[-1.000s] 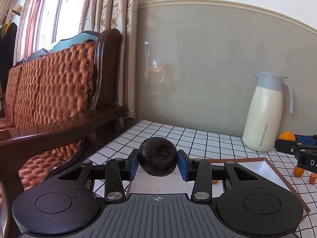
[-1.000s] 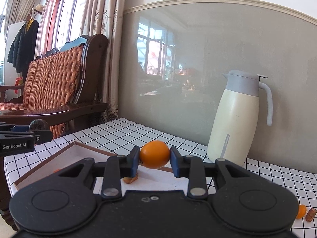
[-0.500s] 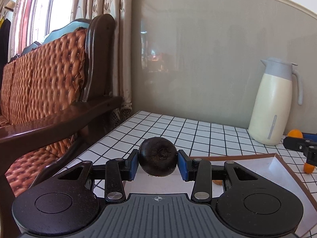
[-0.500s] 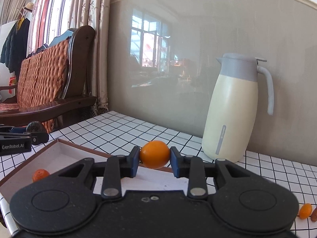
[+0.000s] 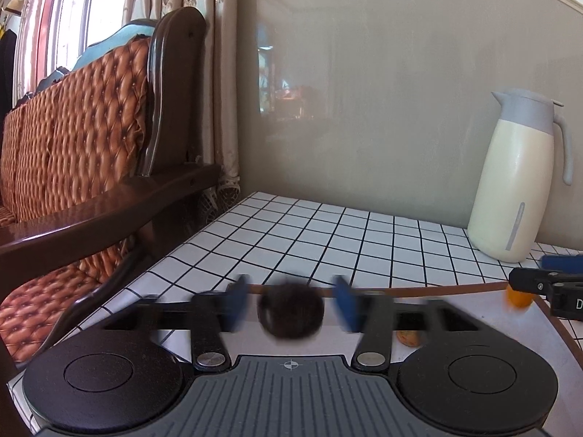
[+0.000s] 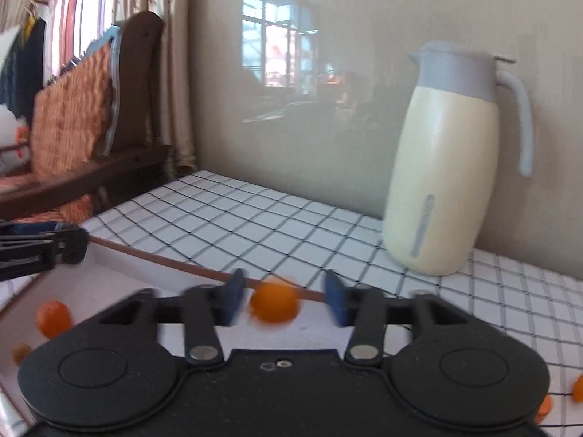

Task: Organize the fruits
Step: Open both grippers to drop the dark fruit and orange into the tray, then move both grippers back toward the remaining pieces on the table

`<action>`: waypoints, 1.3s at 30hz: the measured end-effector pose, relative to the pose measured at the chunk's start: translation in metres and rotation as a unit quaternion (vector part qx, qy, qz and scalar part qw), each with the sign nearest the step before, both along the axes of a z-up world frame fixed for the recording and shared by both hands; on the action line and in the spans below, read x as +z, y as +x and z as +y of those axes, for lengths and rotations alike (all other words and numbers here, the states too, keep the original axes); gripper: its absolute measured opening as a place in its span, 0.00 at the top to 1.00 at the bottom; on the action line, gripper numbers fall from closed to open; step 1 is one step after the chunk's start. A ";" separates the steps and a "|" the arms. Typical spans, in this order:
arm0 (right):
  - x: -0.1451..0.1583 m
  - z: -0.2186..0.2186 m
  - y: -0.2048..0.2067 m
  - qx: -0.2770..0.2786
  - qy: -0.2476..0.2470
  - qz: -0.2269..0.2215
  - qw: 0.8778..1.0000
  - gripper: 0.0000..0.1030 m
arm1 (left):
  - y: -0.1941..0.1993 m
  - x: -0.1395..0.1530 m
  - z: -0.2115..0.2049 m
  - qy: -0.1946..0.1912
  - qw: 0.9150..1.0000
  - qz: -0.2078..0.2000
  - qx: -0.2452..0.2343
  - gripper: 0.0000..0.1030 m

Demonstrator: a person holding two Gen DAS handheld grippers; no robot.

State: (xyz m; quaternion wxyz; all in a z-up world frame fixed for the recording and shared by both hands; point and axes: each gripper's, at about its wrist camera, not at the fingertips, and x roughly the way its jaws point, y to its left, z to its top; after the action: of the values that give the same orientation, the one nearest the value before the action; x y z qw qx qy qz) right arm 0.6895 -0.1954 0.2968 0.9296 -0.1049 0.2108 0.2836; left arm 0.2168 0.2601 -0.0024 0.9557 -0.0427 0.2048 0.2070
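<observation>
Only a "D" shows on the right hand-held gripper [image 5: 568, 300].

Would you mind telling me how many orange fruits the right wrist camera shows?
5: one between the right gripper's opening jaws, two in the tray at left, two at the right edge. More may be hidden.

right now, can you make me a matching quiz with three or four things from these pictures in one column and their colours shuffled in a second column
Things:
1. jug
2. fruit between the left claw's pads
3. fruit between the right claw's pads
4. tray rim

Colours:
A. orange
B. brown
C. cream with a grey top
D. near black

Pairs: 1-C, 2-D, 3-A, 4-B
</observation>
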 end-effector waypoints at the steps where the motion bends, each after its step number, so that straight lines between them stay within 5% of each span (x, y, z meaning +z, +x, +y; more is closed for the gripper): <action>1: 0.002 -0.004 -0.002 -0.001 0.010 -0.009 1.000 0.11 | -0.006 0.001 -0.002 0.009 1.000 -0.019 0.009 0.00; 3: 0.004 -0.009 0.000 0.004 0.011 0.006 1.000 0.19 | -0.012 0.006 -0.003 0.018 0.999 -0.030 0.011 0.00; 12: 0.005 -0.015 -0.004 0.000 0.010 -0.001 1.000 0.06 | -0.014 0.003 -0.007 0.005 1.000 -0.023 -0.002 0.00; 23: 0.013 -0.028 -0.013 0.000 0.011 -0.001 1.000 0.06 | -0.024 0.005 -0.026 0.005 0.999 -0.028 -0.015 0.00; 39: 0.025 -0.088 -0.033 -0.022 -0.014 -0.032 0.999 0.06 | -0.029 0.019 -0.110 0.006 0.995 -0.055 -0.087 0.00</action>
State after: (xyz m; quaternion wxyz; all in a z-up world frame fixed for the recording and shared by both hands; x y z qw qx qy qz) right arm 0.6565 -0.2834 0.3223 0.9404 -0.1219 0.1866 0.2567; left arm 0.1883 0.1504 0.0168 0.9802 -0.0300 0.1535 0.1213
